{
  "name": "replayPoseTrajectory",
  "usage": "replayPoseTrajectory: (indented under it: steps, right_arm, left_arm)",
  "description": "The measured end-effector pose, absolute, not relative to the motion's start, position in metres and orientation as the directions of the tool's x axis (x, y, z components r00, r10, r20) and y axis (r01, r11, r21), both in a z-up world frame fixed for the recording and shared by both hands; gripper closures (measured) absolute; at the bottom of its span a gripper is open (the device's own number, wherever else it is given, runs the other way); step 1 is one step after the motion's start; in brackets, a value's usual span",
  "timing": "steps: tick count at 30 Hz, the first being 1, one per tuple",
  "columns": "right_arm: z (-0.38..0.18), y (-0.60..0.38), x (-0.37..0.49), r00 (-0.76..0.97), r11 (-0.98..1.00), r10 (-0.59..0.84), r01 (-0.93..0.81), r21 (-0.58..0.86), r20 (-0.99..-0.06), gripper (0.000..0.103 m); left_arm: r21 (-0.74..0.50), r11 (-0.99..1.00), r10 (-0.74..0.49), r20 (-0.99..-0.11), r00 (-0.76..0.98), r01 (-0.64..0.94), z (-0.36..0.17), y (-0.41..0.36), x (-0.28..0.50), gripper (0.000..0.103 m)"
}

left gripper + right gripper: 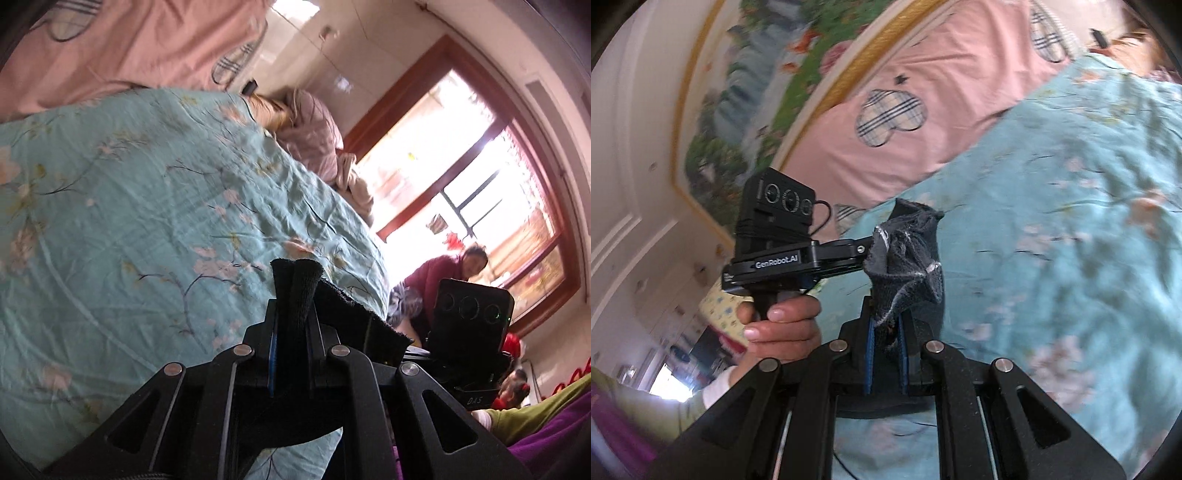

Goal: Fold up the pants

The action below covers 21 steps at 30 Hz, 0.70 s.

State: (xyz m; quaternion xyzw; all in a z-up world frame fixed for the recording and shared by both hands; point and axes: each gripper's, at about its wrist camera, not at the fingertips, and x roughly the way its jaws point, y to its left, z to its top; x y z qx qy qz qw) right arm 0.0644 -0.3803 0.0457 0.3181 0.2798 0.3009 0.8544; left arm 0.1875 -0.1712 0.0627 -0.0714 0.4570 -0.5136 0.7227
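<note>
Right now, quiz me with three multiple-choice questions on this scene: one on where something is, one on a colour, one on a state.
1. Where is the dark fabric in the left wrist view?
A. Flat on the bed
B. Pinched between the left tongs
C. On the windowsill

2. What is the main colour of the floral bedspread?
A. Light blue-green
B. Red
C. Black

3. How do the right tongs stand?
A. Wide open, nothing in them
B. Shut on dark fabric
C. Out of sight

Answers:
1. B: the dark fabric sticks up from between the fingers of the left tongs.
2. A: the bedspread is light blue-green with pale pink blossoms.
3. B: the right tongs clamp a bunch of the fabric with a pale seam.
</note>
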Motion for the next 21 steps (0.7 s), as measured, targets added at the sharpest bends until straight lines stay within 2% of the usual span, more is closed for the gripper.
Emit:
replayPoseTrajectory:
  steps: [12, 21]
  right_arm:
    - [0.035, -0.304, 0.078, 0.522, 0.572, 0.787, -0.417, 0.706, -0.330, 0.091]
    - [0.009, -0.254, 0.093, 0.455, 0.588, 0.796, -0.423, 0.689, -0.399, 0.091]
  left_arm:
    - [-0.662, 0.521, -0.832, -0.536, 0.146, 0.539, 0.032, -0.069, 0.173, 0.093]
    - [-0.697, 0.574, -0.812, -0.551, 0.191, 0.430, -0.010, -0.017, 0.174, 0.093]
